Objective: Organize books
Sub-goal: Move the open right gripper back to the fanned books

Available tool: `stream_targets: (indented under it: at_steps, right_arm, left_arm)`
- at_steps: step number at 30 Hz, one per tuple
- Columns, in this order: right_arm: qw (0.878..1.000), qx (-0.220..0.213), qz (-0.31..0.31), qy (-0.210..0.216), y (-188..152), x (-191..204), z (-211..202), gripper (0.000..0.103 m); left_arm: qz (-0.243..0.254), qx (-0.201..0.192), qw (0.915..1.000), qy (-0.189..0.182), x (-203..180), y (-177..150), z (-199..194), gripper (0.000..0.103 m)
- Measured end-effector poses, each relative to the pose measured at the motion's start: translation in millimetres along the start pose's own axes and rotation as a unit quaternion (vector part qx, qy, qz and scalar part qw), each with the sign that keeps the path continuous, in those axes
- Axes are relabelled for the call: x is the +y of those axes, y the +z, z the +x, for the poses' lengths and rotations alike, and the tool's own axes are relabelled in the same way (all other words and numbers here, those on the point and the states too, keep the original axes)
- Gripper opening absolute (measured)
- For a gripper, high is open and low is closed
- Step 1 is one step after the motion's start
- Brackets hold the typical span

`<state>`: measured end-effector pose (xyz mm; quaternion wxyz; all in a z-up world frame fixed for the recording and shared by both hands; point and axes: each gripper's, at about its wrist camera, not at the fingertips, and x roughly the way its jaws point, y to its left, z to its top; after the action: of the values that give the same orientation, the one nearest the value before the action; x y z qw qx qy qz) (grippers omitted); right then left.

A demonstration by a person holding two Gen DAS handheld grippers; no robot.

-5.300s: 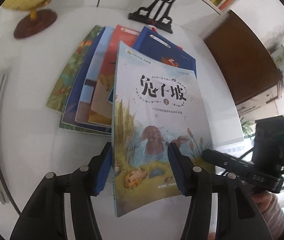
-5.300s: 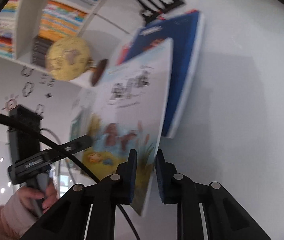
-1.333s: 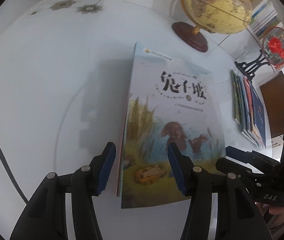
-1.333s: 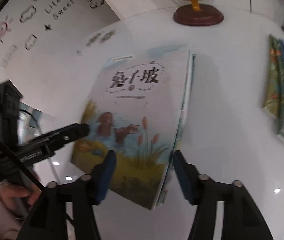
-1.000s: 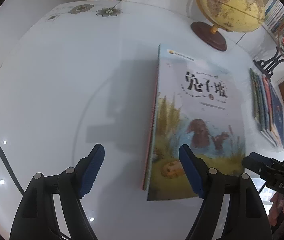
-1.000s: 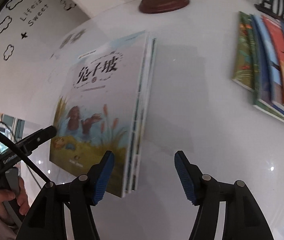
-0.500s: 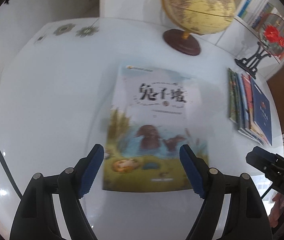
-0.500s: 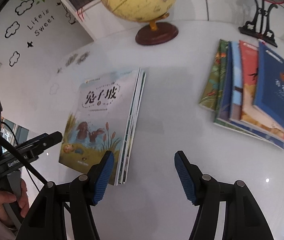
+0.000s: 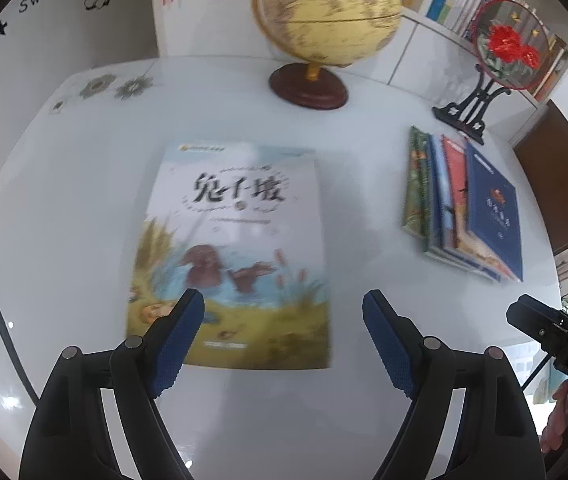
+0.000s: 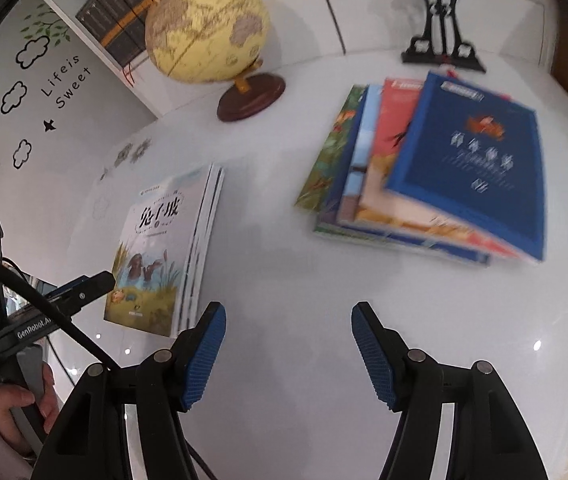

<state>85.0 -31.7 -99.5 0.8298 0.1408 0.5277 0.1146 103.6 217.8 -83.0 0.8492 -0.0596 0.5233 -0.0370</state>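
1. Presently, the rabbit book (image 9: 230,248) lay flat, cover up, on the white table (image 9: 64,208), topmost of a small neat pile whose lower page edges showed only in the right wrist view (image 10: 200,240).
2. The fanned stack (image 10: 423,176) of remaining books lay well apart from that pile, on the table near the fan stand (image 10: 443,48), with the blue book (image 10: 471,160) uppermost.
3. The left gripper (image 9: 284,320) hung above the pile's near edge, its jaws wide apart with nothing between them and no pad on the cover.
4. The right gripper (image 10: 287,340) hovered over bare table between pile and stack; its jaws were parting further and held nothing.
5. Judged risk: the fanned stack was loosely overlapped, so a pinch at the blue book's edge could catch the cover beneath or drag the fan askew.
6. Judged risk: the tabletop looked glossy, and a thin book pushed rather than lifted would probably slide; a slide toward the globe (image 9: 323,12) could strike its base.
7. Judged risk: the cable (image 10: 44,304) trailing from the left unit crossed near the pile and might snag a corner in passing.
8. View comparison: the left wrist view gave the rabbit cover square-on and hid the books beneath it; the right wrist view revealed those layers and showed the stack's covers far larger, though blurred.
9. The left wrist view alone showed the fan's red flowers (image 9: 511,44); the right view alone showed the hand (image 10: 20,400) gripping the left unit.
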Motion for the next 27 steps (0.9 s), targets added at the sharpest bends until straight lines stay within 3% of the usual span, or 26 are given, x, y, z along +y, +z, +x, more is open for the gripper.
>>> stream_targets:
  at_steps: [8,17,27]
  right_arm:
    - [1.0,-0.021,-0.019,-0.008,-2.5,-35.0,-28.6,0.064]
    - [1.0,-0.019,-0.011,-0.004,-12.0,-102.5,-51.3,0.064]
    - [0.996,-0.013,0.084,0.014,-24.8,-187.0,-52.9,0.065]
  left_arm:
    - [0.009,-0.023,0.9994,0.023,-53.0,-17.5,0.2,0.08]
    - [0.023,0.001,0.9997,0.005,-118.1,-28.6,20.0,0.08]
    - [0.079,0.05,0.9948,-0.042,-179.1,-35.2,46.7,0.08]
